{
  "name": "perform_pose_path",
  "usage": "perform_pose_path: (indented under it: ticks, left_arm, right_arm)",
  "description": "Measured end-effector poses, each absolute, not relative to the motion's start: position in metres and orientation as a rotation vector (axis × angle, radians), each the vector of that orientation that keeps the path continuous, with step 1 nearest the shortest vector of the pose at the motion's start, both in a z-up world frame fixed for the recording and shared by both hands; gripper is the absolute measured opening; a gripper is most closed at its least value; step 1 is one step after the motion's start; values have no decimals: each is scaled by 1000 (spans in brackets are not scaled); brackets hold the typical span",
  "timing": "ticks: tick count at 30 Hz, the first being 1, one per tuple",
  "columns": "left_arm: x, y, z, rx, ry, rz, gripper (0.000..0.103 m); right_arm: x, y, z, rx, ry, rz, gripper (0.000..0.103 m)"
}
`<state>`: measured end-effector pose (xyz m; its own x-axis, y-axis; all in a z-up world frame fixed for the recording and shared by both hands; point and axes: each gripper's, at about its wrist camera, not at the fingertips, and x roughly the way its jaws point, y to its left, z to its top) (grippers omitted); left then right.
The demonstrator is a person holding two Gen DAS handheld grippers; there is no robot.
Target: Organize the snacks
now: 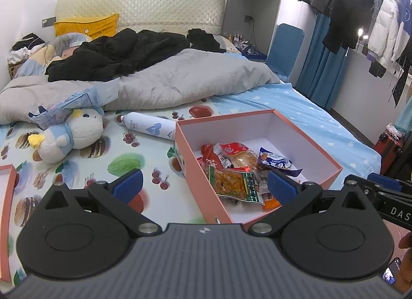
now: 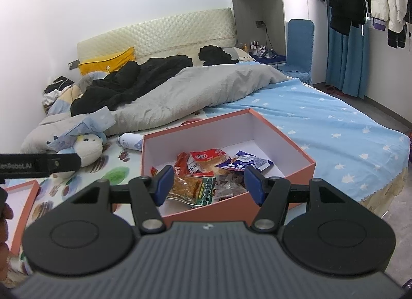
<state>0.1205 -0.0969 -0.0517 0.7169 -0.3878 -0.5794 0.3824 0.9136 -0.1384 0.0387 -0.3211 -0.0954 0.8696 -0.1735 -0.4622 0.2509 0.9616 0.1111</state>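
An open pink box (image 1: 203, 191) (image 2: 231, 209) with white inside walls sits on the bed and holds several snack packets. A green and orange packet (image 1: 237, 183) (image 2: 195, 188) lies nearest me, a red-labelled one (image 1: 235, 151) (image 2: 209, 156) and a blue one (image 1: 274, 161) (image 2: 247, 161) lie behind it. My left gripper (image 1: 204, 185) hovers over the box's near left wall, open, nothing between its blue pads. My right gripper (image 2: 208, 183) hangs above the box's near edge, also open and empty.
A white bottle (image 1: 149, 126) (image 2: 131, 142) lies behind the box, next to a plush toy (image 1: 74, 134) (image 2: 87, 151). The pink box lid (image 1: 7, 196) (image 2: 23, 203) rests at far left. A grey duvet (image 1: 164, 82) and black clothes cover the bed's far half.
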Motion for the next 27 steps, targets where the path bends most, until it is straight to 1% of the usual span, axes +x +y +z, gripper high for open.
perform_pose_path:
  ticks: [3,4,5,6,27]
  left_arm:
    - [121,-97,-51,-13,648,-429,103]
    - [122,-97,-51,-15,651,-429,103]
    - [122,-97,-51,-17,655,-428,103]
    - [122,-97,-52,-19,656,-429,103]
    - [126,-88,-54,-28,677,-378,103]
  right_arm:
    - [39,-322,-96,176,468,-215,63]
    - [39,-322,-96,174,466,-217,68]
    - [39,-322,-97,171,462,-223,87]
    - [39,-323,-97,176,455,-237,103]
    - [39,-324,-97,182,455,-237,103]
